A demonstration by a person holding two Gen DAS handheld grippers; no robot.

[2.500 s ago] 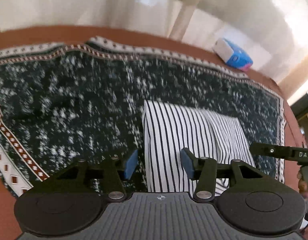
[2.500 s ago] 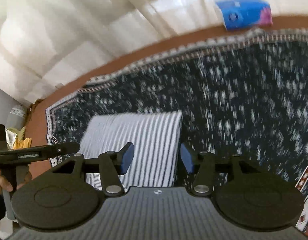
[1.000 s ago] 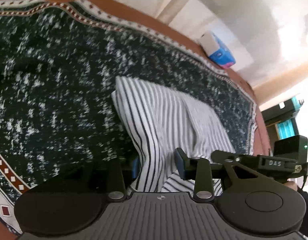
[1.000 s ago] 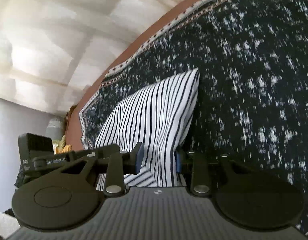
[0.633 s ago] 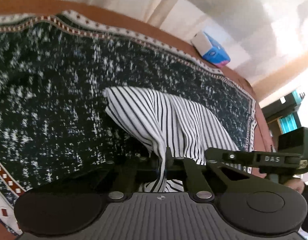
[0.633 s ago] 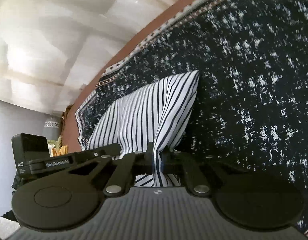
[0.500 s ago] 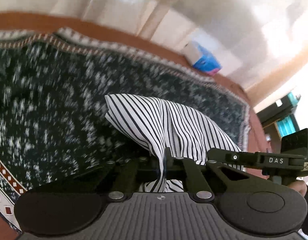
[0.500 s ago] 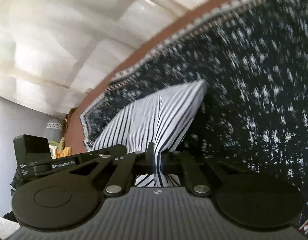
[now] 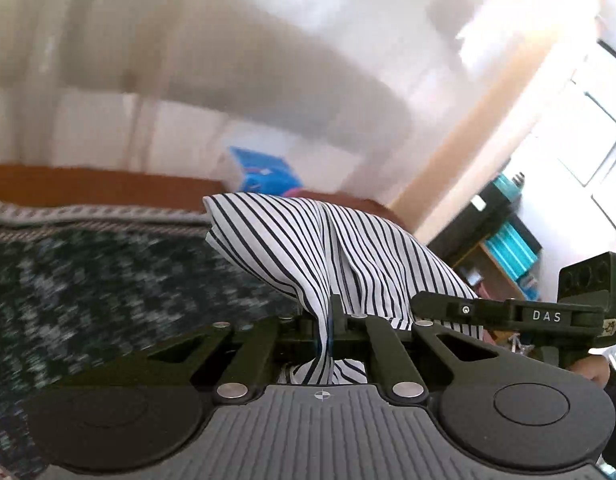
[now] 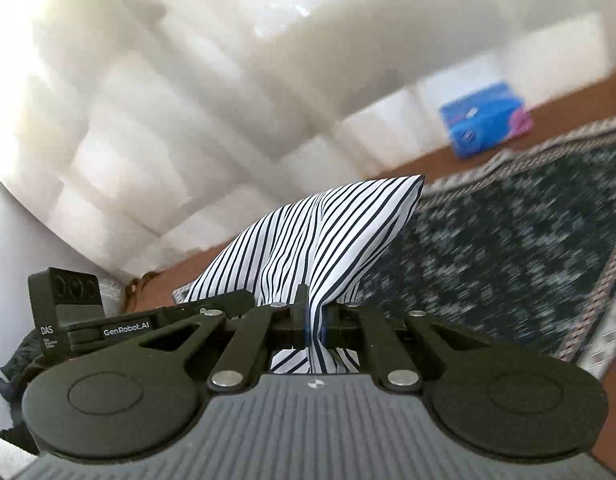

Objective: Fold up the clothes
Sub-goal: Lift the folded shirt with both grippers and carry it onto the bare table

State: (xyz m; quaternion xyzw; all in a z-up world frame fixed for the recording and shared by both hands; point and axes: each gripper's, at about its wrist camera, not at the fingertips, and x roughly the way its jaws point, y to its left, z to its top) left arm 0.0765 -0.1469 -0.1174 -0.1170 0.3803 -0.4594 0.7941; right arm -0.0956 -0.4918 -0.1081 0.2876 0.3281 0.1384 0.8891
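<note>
You see a thin, smooth black-and-white striped cloth garment (image 9: 348, 248) above a rough, matt dark speckled woven rug (image 9: 87, 280).

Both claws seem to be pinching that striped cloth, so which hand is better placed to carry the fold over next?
Neither clearly: the left gripper and right gripper are each shut on a near corner of the striped garment, lifted above the patterned rug. They look evenly placed, so both would likely move together.
</note>
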